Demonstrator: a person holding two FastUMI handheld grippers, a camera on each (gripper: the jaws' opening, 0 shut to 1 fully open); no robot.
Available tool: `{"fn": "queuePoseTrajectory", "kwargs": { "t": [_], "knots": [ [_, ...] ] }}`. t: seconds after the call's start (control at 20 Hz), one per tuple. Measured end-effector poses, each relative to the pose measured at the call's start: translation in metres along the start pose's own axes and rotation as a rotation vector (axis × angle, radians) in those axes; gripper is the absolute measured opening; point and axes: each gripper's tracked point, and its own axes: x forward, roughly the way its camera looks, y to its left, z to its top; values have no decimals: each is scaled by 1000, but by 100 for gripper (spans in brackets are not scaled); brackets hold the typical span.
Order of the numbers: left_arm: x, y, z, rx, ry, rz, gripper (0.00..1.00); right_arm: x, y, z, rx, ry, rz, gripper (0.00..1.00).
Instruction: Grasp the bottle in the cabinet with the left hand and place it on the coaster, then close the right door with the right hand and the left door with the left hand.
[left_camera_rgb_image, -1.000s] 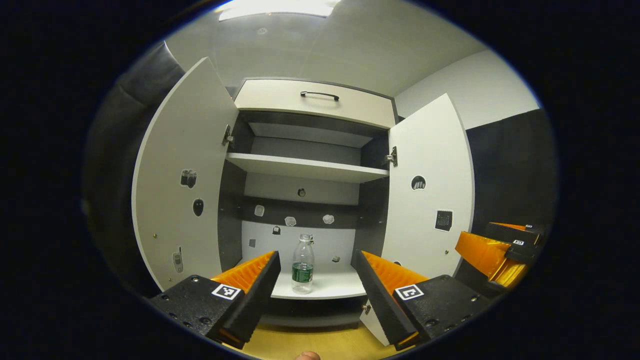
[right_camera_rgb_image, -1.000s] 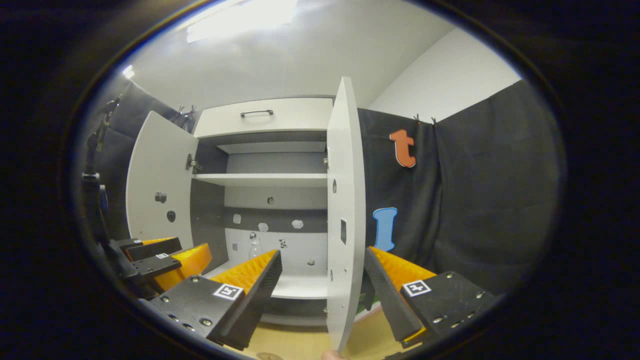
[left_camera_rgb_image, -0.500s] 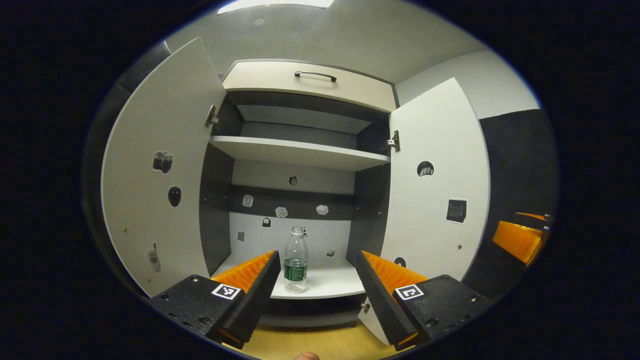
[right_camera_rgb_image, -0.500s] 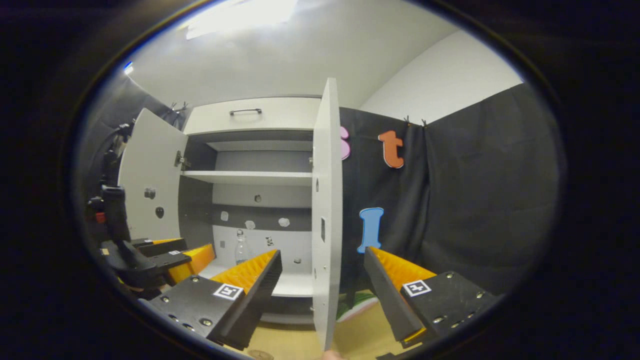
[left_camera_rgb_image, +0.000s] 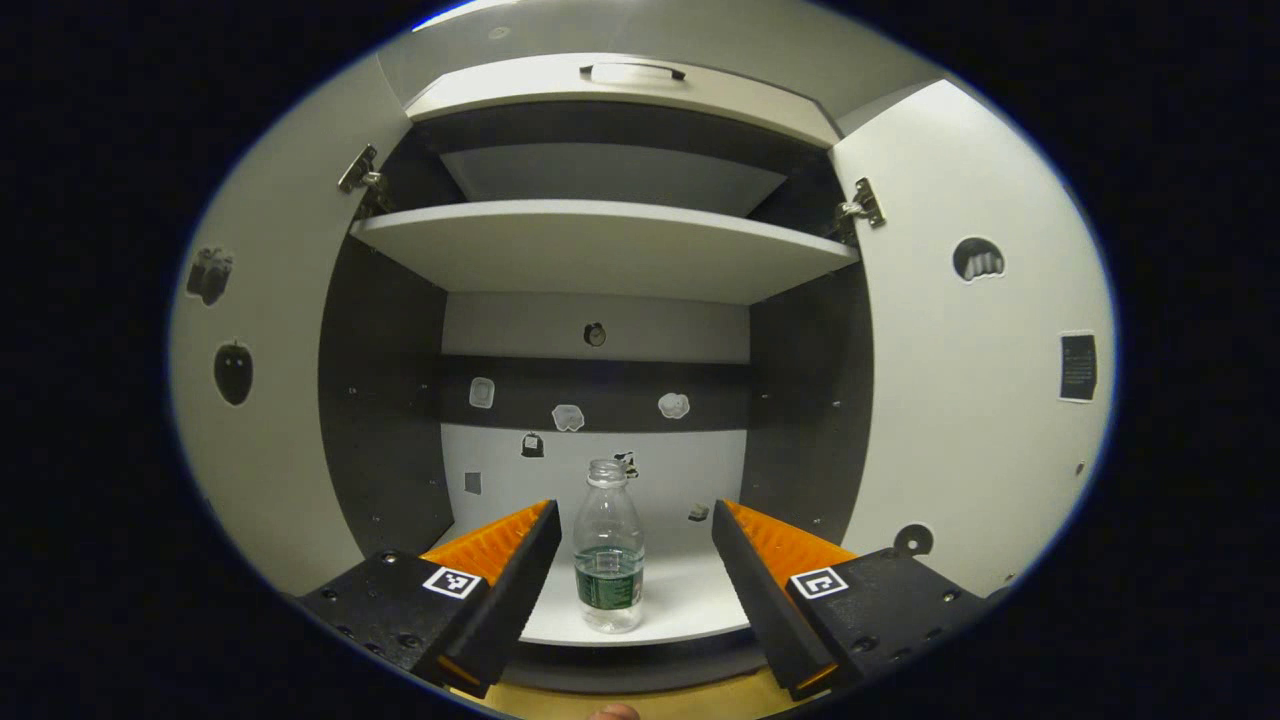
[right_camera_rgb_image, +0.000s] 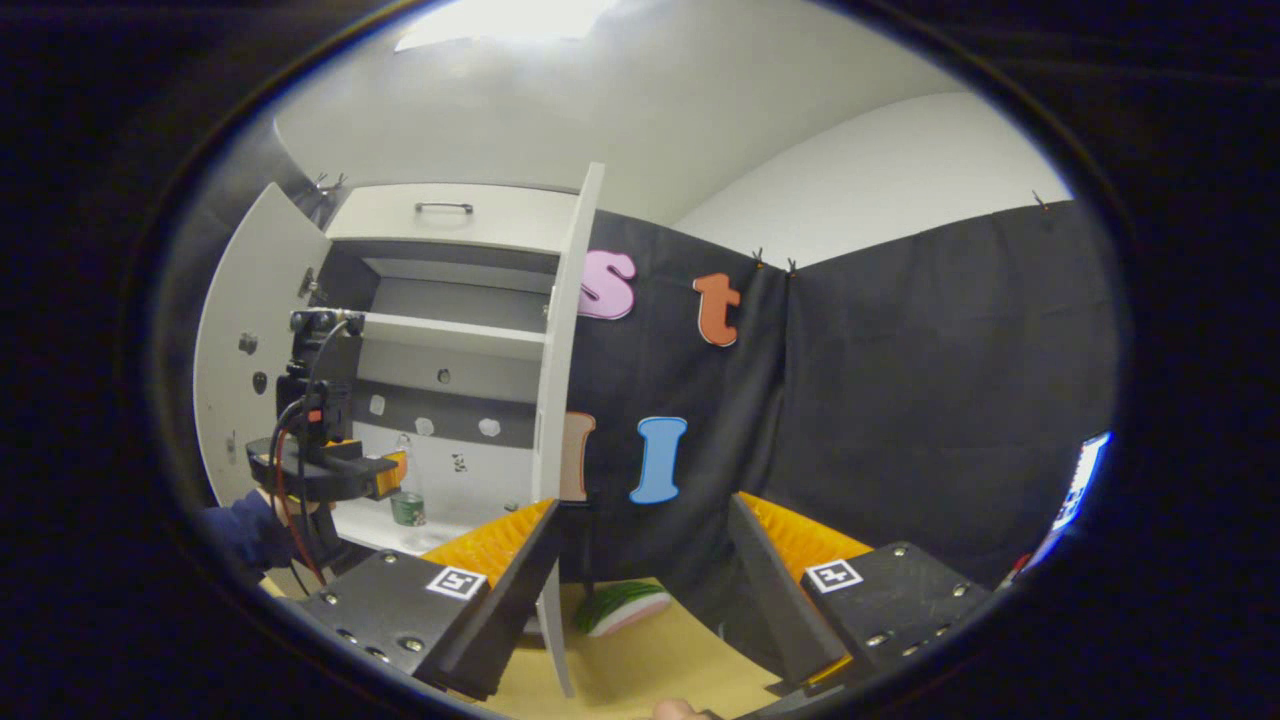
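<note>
- The cabinet (left_camera_rgb_image: 600, 250) stands with both leaves swung wide. The right door (right_camera_rgb_image: 560, 340) juts out edge-on toward the room, and the left door (left_camera_rgb_image: 260, 400) flanks the opening on the other side. I'd say a hand coming back out with the bottle could clip either leaf and swing it off where it is wanted for closing.
- The upper shelf (left_camera_rgb_image: 600, 245) hangs low over the bay. Lifting the bottle too high before drawing it out could knock its cap against the underside.
- The left tongs (left_camera_rgb_image: 630, 560) are spread wide, nothing between them touched, with the bottle framed in the gap but nearer the left finger. If they go in off-centre, that finger may nudge the bottle before the other arrives and tip it.
- The right tongs (right_camera_rgb_image: 640, 560) are also spread and empty, held back over the tabletop (right_camera_rgb_image: 650, 660) beside the right door, near enough that a stray move might bump the door early.
- The bottle (left_camera_rgb_image: 609, 548) stands upright near the front edge of the cabinet's bottom shelf (left_camera_rgb_image: 680, 600). It looks clear, thin-walled and mostly empty, so light; a hard squeeze could crumple it, and a push could send it off the lip.
- The coaster I can't make out with any certainty; the patterned piece (right_camera_rgb_image: 620, 607) on the tabletop may be it.
</note>
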Motion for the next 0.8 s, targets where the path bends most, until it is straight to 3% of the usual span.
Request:
{"fn": "queuePoseTrajectory", "kwargs": {
  "t": [0.25,0.3,0.6,0.65,0.7,0.8],
  "knots": [
    [49,7,-32,-18,77,26,97,0,-14,-4,-44,-3,-48,96],
    [56,10,-39,-17,96,35,96,3,-14,-5,-42,2,-53,100],
    [83,26,-62,-35,153,51,97,7,-13,-17,-32,33,-59,100],
    [84,26,-63,-37,163,43,95,7,-13,-17,-32,33,-59,97],
    [87,26,-62,-37,159,36,79,8,-14,-19,-32,33,-60,100],
    [86,27,-59,-34,161,20,79,11,-13,-21,-20,40,-53,100]
  ]
}}
